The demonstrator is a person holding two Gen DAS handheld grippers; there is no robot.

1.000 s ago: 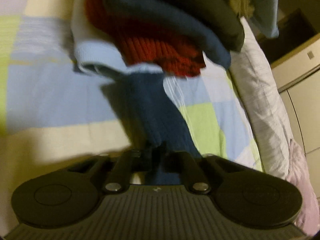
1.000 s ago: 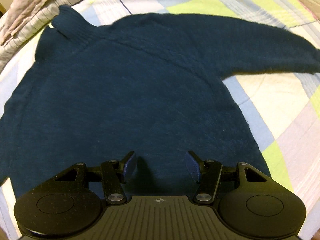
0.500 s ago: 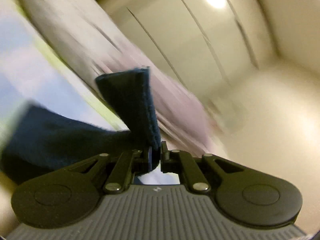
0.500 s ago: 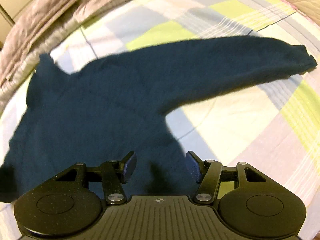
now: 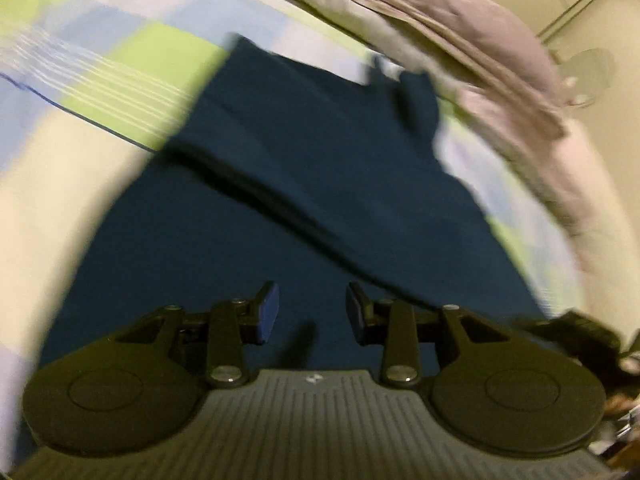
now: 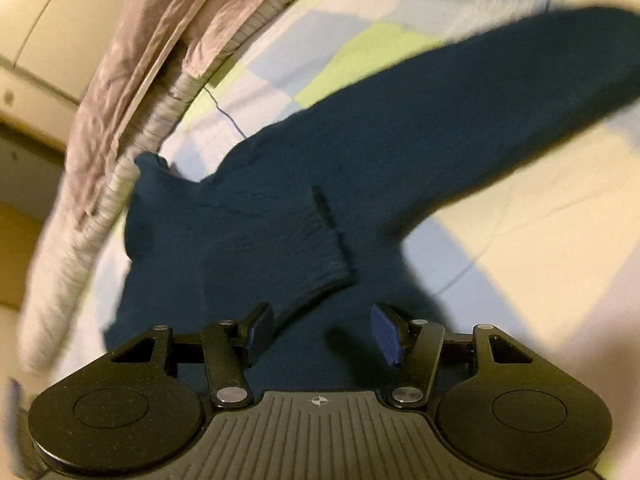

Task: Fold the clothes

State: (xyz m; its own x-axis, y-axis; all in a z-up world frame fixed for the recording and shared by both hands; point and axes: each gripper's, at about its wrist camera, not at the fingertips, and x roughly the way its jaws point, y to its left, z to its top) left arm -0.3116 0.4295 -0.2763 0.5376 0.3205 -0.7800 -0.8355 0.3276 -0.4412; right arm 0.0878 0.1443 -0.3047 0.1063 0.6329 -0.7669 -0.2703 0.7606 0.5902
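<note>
Navy knit covers most of what we see: the sweater lies face-down-flat on the bed, its collar toward the bed edge where a rumpled mauve blanket is bunched, one sleeve folded across the body with its ribbed cuff resting on the torso, the other sleeve stretched out over the patchwork sheet toward the far side. Our left gripper hovers over the body with its fingers apart and nothing between them; our right gripper hangs just behind the cuff, fingers likewise spread and empty. We judge the outstretched sleeve is the next thing to bring in. The wool looks thick, soft and slack, with ribbing at cuff and collar, so it will likely drape and stretch rather than hold a crease. If we pinch only the top layer near the cuff, the folded sleeve could drag back open; if we grab too deep, we could catch the sheet beneath, which is thin and smooth enough to lift with the knit. A fast swing could also flick the loose sleeve askew, and the left view is blurred, so exact edge positions there are uncertain.
</note>
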